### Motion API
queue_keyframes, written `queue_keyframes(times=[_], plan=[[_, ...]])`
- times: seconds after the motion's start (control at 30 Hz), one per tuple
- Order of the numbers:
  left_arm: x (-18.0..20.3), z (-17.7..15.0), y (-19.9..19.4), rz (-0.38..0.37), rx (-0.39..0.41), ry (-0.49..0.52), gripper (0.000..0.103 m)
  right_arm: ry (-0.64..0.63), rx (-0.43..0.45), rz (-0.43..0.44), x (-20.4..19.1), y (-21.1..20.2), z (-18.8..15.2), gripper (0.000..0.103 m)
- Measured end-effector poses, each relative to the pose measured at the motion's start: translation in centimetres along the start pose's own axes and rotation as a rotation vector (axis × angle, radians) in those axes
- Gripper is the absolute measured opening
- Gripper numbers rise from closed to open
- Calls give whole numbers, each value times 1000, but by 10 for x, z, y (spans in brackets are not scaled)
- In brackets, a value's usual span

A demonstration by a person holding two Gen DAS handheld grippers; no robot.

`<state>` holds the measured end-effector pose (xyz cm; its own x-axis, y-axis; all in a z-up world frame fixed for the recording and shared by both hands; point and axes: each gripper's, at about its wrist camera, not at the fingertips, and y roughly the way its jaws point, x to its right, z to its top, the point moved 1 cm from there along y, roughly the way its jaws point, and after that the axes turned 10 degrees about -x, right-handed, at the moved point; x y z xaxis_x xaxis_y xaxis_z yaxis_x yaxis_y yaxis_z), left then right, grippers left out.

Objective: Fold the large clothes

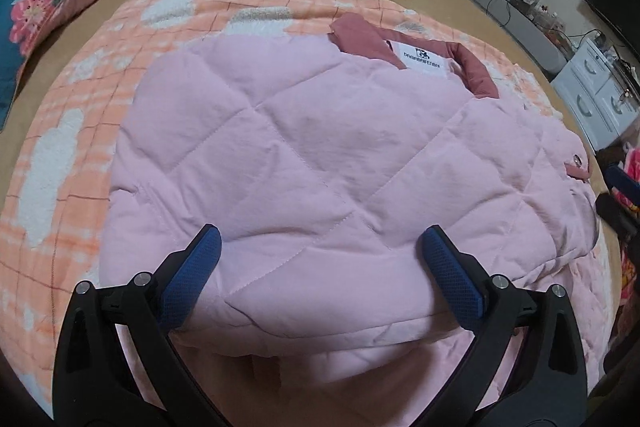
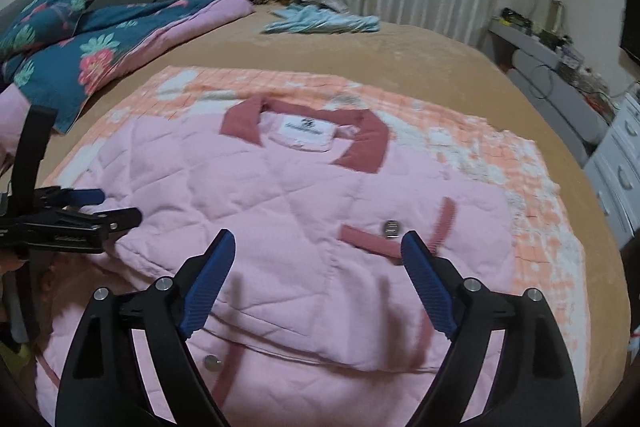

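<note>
A pink quilted jacket [image 1: 300, 139] with a dusty-rose collar [image 1: 360, 35] lies folded on an orange checked blanket [image 1: 72, 163], its white label facing up. My left gripper [image 1: 320, 233] hovers open over the jacket's near edge, and nothing sits between its blue pads. In the right wrist view the jacket [image 2: 280, 195] shows its collar [image 2: 372, 143], a snap button [image 2: 391, 228] and rose trim strips. My right gripper [image 2: 318, 238] stands open above the jacket's lower front and holds nothing. The left gripper [image 2: 120, 205] reaches in by the jacket's left edge.
The blanket lies on a tan bed [image 2: 420, 59]. A blue floral quilt [image 2: 96, 55] is bunched at the far left, and a light blue garment [image 2: 320, 21] lies at the far end. White drawers [image 1: 600, 95] and a cluttered grey desk [image 2: 540, 55] stand to the right.
</note>
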<state>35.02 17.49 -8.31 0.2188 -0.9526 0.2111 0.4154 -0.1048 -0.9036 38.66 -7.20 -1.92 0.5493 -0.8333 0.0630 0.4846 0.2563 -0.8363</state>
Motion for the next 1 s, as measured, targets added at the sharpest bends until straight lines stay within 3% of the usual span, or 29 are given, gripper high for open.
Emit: queue_keyframes(times=[0.17, 0.27, 0.3, 0.67, 0.8, 1.0], plan=[[0, 0, 1, -1, 3, -3, 95, -34, -73, -17, -14, 29, 7, 88], [0, -1, 2, 1, 8, 2, 95, 18, -215, -4, -7, 66, 1, 95], [1, -1, 2, 5, 8, 6, 95, 37, -226, 11, -5, 77, -3, 97], [2, -20, -31, -2, 19, -8, 95, 69, -164, -21, -7, 89, -16, 99], [0, -29, -43, -6, 19, -22, 95, 91, -160, -29, -8, 72, -22, 99], [-4, -41, -58, -18, 35, -32, 95, 114, -83, 2, -9, 29, -32, 98]])
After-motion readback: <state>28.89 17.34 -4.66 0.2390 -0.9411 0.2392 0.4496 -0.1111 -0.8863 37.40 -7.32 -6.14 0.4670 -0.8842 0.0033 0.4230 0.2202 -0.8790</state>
